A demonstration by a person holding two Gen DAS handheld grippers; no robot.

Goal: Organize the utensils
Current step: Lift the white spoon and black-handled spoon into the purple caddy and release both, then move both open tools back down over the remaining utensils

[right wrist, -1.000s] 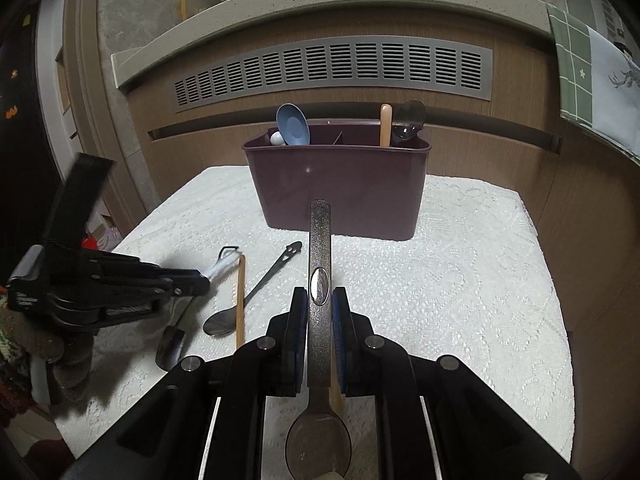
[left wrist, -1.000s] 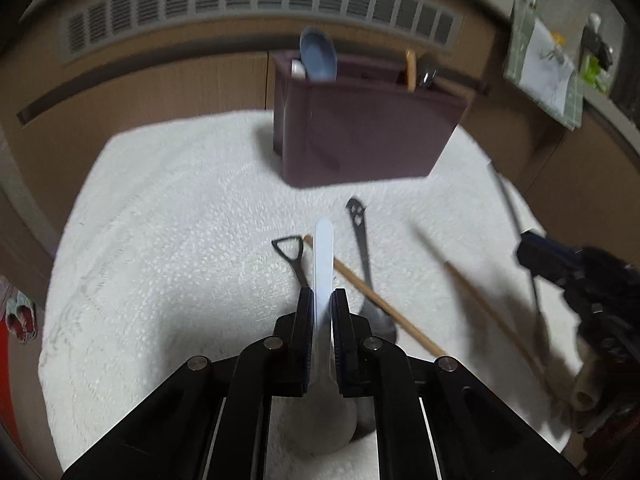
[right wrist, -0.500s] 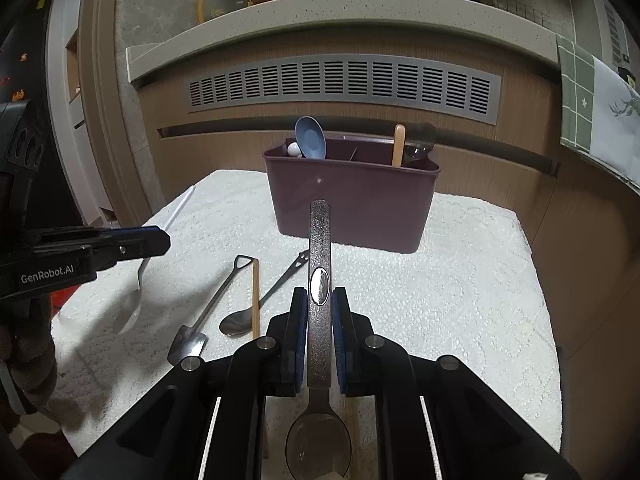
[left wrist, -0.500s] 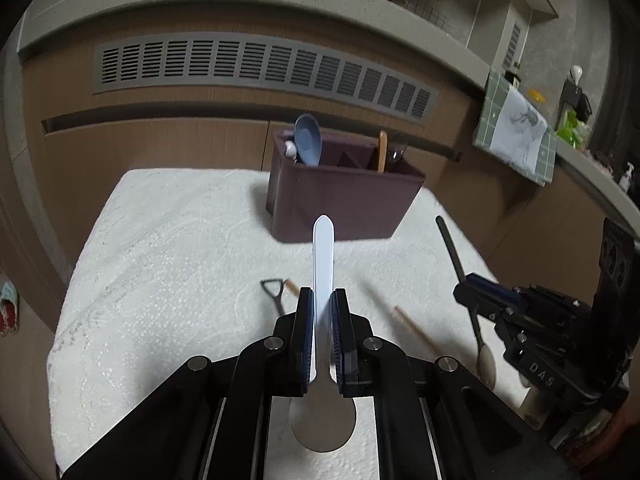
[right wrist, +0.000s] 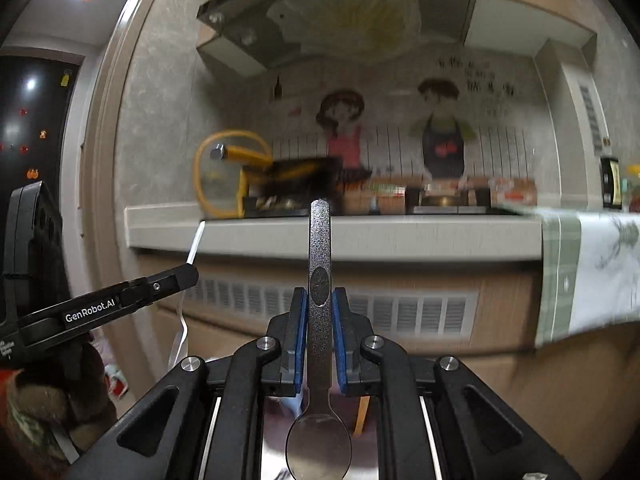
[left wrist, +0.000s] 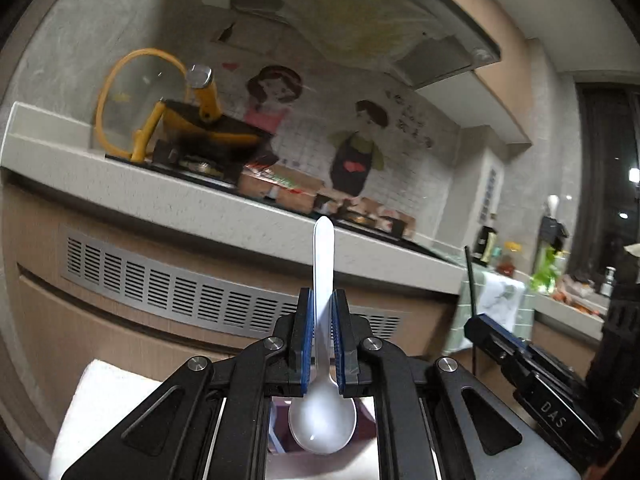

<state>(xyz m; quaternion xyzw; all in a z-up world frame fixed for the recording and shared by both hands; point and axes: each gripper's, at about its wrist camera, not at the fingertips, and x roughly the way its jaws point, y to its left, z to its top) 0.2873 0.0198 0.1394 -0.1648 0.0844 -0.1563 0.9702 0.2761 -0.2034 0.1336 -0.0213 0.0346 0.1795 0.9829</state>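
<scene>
While my left gripper (left wrist: 322, 344) clamps the light, slick white plastic spoon (left wrist: 323, 396) mid-handle, my right gripper (right wrist: 320, 344) pinches the stiffer, heavier metal spoon (right wrist: 319, 360) likewise.

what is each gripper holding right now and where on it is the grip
The left gripper pinches a white plastic spoon on its handle just above the bowl. The right gripper pinches a metal spoon likewise on the handle, near the bowl.

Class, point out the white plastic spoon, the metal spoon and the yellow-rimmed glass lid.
white plastic spoon (left wrist: 323, 276), left wrist view, on its handle.
metal spoon (right wrist: 320, 248), right wrist view, on its handle.
yellow-rimmed glass lid (left wrist: 105, 92), left wrist view, on its rim.
</scene>
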